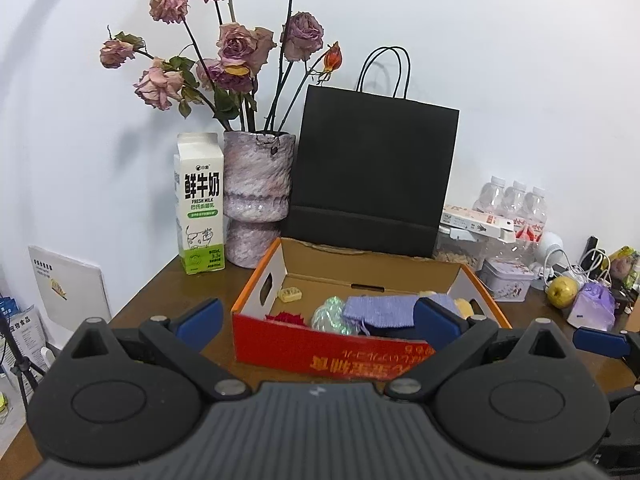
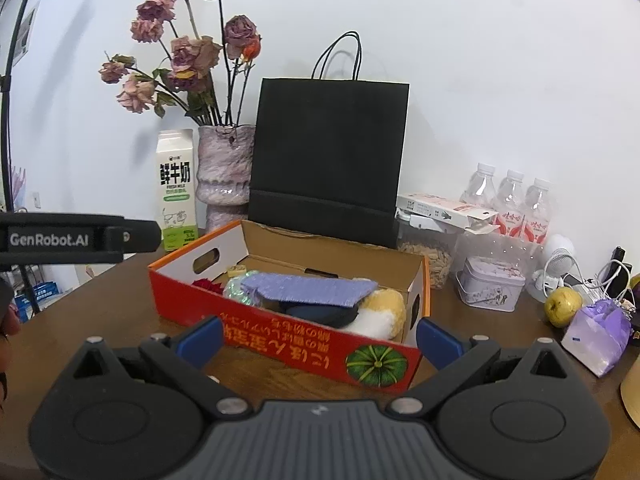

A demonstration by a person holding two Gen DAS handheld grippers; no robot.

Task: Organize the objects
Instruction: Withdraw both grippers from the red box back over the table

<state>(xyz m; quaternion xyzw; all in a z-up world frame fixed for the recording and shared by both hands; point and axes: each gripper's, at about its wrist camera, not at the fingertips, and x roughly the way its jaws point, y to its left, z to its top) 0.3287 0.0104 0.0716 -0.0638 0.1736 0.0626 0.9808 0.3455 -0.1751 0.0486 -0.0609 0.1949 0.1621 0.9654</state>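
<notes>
An open red-and-orange cardboard box [image 1: 280, 344] sits on the brown table, straight ahead in both views. Inside lie a purple knitted cloth [image 1: 380, 310], a shiny pale-green bundle [image 1: 330, 314], a red item [image 1: 286, 317], a small yellow block [image 1: 290, 294] and a yellow-and-white plush [image 2: 384, 312]. My left gripper [image 1: 318, 320] is open in front of the box's near wall and holds nothing. My right gripper [image 2: 319, 342] is also open and bare, just short of the box [image 2: 180, 300] near its pumpkin-print corner. One blue finger [image 1: 600, 343] of the right gripper shows at the left wrist view's right edge.
Behind the box stand a milk carton [image 1: 200, 208], a vase of dried roses [image 1: 256, 192] and a black paper bag [image 1: 372, 176]. To the right are water bottles [image 2: 508, 200], a seed jar [image 2: 428, 256], a tin [image 2: 490, 286], a pear [image 2: 562, 306] and a purple bag [image 2: 600, 334].
</notes>
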